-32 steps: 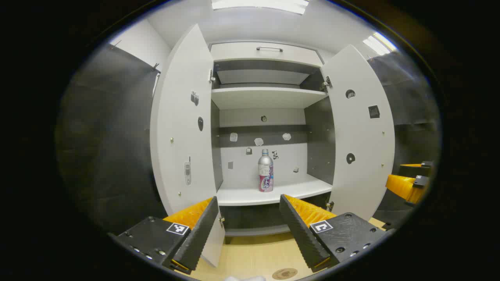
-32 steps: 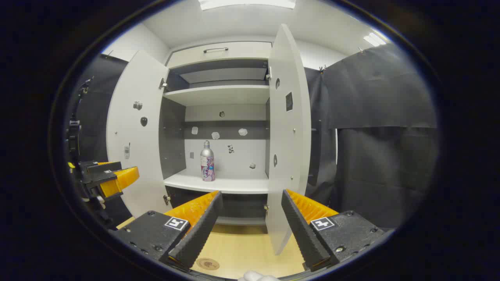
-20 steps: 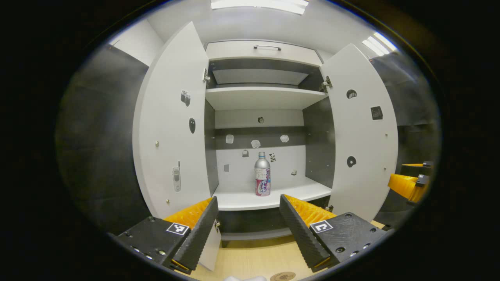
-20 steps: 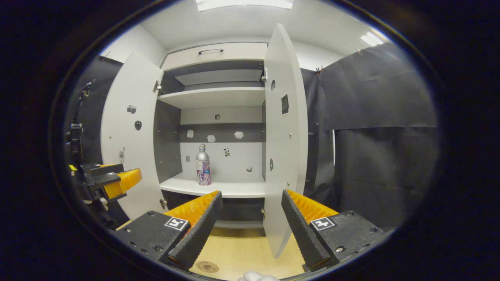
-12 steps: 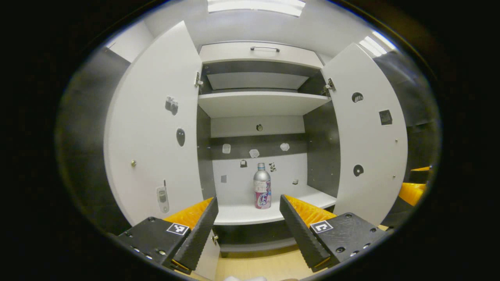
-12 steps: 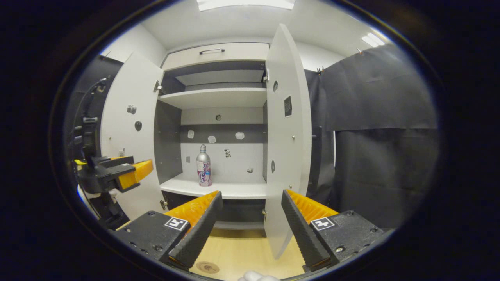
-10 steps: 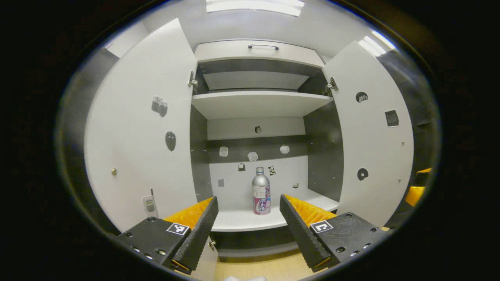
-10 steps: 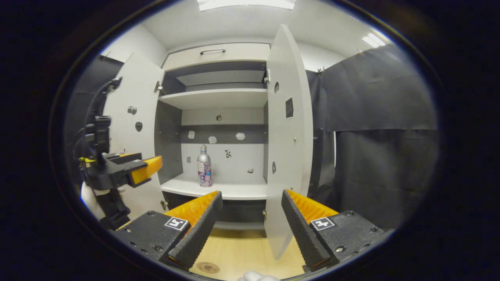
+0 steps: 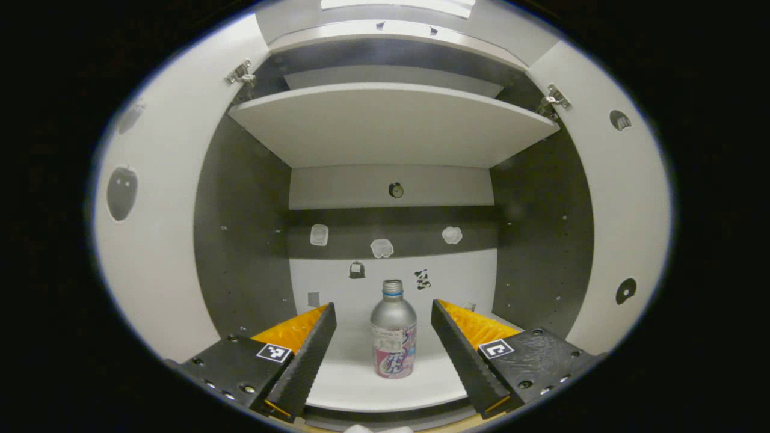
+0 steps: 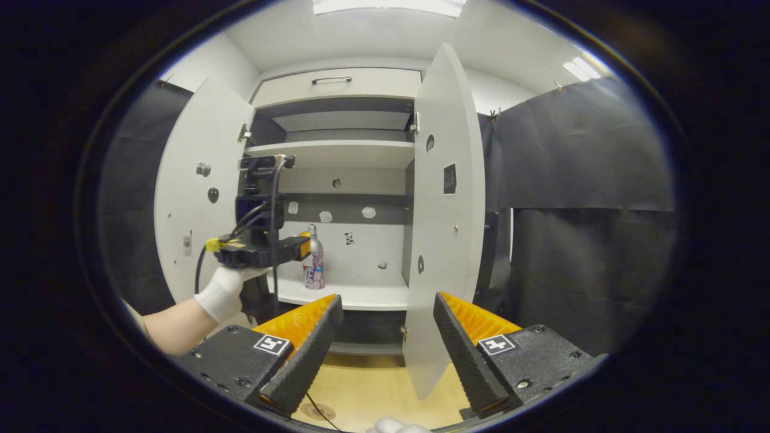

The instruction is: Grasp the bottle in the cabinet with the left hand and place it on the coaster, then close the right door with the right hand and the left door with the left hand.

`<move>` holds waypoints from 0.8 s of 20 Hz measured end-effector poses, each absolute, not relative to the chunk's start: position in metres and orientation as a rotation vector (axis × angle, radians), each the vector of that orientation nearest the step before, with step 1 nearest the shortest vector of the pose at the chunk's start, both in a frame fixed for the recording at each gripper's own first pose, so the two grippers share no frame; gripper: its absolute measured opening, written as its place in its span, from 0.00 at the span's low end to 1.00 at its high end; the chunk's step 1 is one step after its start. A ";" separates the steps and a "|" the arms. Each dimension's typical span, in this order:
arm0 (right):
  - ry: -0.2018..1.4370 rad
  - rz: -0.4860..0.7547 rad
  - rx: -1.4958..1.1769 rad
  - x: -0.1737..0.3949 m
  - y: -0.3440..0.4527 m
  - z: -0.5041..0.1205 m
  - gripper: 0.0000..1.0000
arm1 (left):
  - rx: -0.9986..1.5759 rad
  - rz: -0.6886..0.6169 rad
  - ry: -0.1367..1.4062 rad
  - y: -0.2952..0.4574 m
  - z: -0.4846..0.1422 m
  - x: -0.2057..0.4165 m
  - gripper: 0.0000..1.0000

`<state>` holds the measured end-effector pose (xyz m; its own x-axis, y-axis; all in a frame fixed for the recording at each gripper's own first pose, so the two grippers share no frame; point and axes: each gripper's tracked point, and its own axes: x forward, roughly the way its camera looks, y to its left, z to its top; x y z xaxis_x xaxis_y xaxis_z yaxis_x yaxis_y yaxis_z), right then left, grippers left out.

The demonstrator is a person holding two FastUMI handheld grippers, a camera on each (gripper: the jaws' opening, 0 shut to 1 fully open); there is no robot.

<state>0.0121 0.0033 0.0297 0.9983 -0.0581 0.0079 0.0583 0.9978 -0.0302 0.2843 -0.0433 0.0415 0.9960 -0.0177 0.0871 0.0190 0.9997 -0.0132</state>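
The bottle (image 9: 393, 337) stands upright on the lower shelf (image 9: 385, 385) of the cabinet, out toward the front, so I can come at it straight on. My left hand-held gripper (image 9: 380, 346) is wide open with the bottle centred between its fingers, neither finger touching it; I hold it level so both pads should meet the bottle's body when I squeeze. In the right gripper view the same left gripper (image 10: 301, 246) reaches in from a gloved hand (image 10: 225, 291), its tip just beside the bottle (image 10: 313, 264). My right hand-held gripper (image 10: 385, 346) waits low, open and empty, near the right door (image 10: 442, 240), which stands ajar beside the left door (image 10: 192, 198). The coaster (image 10: 317, 411) lies on the wooden surface (image 10: 373, 391) below.

Compared with a second ago, the left gripper has pushed well forward: the bottle looms larger and both doors have slid to the edges of its view. The right gripper has barely moved.
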 end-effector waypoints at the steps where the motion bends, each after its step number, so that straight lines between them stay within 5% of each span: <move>1: 0.002 -0.066 -0.034 0.013 0.002 0.029 1.00 | -0.014 -0.017 -0.076 -0.046 0.036 0.296 0.98; 10: 0.050 -0.111 -0.039 0.016 -0.011 0.014 0.99 | -0.004 0.011 0.054 -0.050 -0.023 0.353 0.97; 12: 0.054 -0.112 -0.028 0.016 -0.014 0.012 0.99 | 0.002 0.027 0.050 -0.042 -0.020 0.355 0.81; 16: 0.050 -0.105 -0.016 0.017 -0.019 0.011 1.00 | -0.027 0.009 0.026 -0.033 -0.006 0.324 0.79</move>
<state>0.0170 -0.0189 0.0110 0.9932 -0.1053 -0.0492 0.1045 0.9943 -0.0188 0.3243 -0.0331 -0.0055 0.9996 0.0089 -0.0265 -0.0096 0.9996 -0.0267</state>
